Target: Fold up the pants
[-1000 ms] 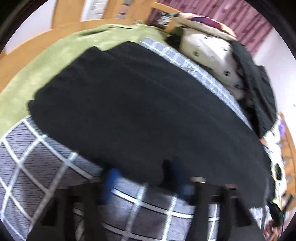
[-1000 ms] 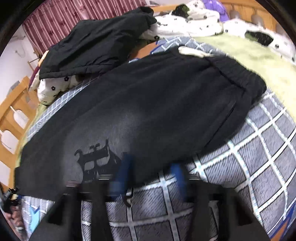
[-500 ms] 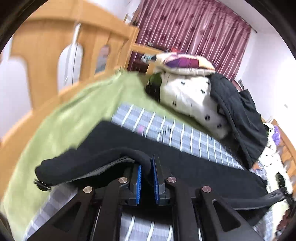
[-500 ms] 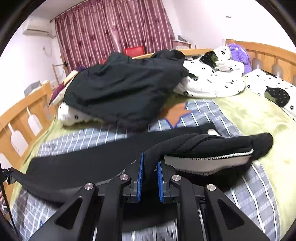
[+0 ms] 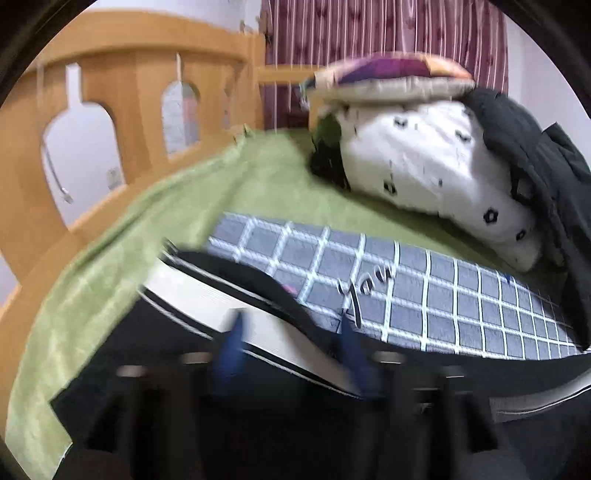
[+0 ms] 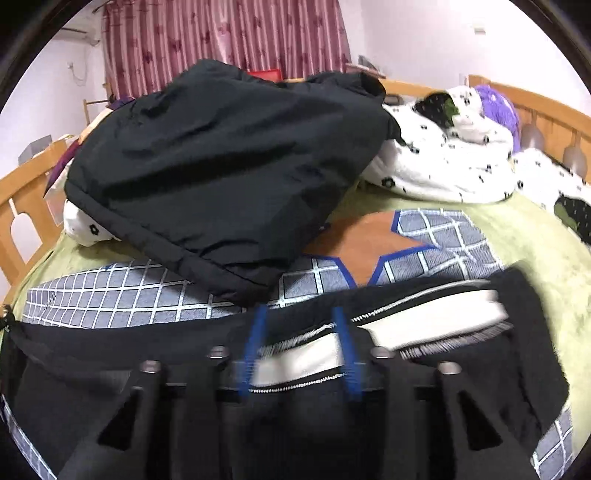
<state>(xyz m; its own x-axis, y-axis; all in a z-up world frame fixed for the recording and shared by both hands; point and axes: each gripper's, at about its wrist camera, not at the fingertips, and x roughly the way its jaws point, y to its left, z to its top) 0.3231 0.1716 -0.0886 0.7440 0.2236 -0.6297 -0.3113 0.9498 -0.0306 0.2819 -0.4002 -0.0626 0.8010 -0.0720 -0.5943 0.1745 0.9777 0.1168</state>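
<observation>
The black pants point(image 5: 155, 362) lie folded over along the near side of the bed, showing a white inner lining point(image 5: 207, 299) with striped edges. In the right wrist view the pants point(image 6: 110, 354) stretch across the frame with the white lining point(image 6: 436, 306) at the right. My left gripper point(image 5: 291, 343) is open, its blue pads spread over the lining. My right gripper point(image 6: 301, 350) is open too, its pads apart over the pants' edge. Both views are blurred by motion.
A grey checked blanket point(image 5: 424, 288) and a green cover point(image 5: 266, 184) lie on the bed. A black jacket point(image 6: 229, 173) rests on white spotted bedding point(image 6: 443, 166). A wooden bed rail point(image 5: 122, 96) stands at the left. Maroon curtains point(image 6: 221, 33) hang behind.
Both grippers were shut on the lifted pants edge half a second ago. Now both have opened, and the pants lie folded over on the bed.
</observation>
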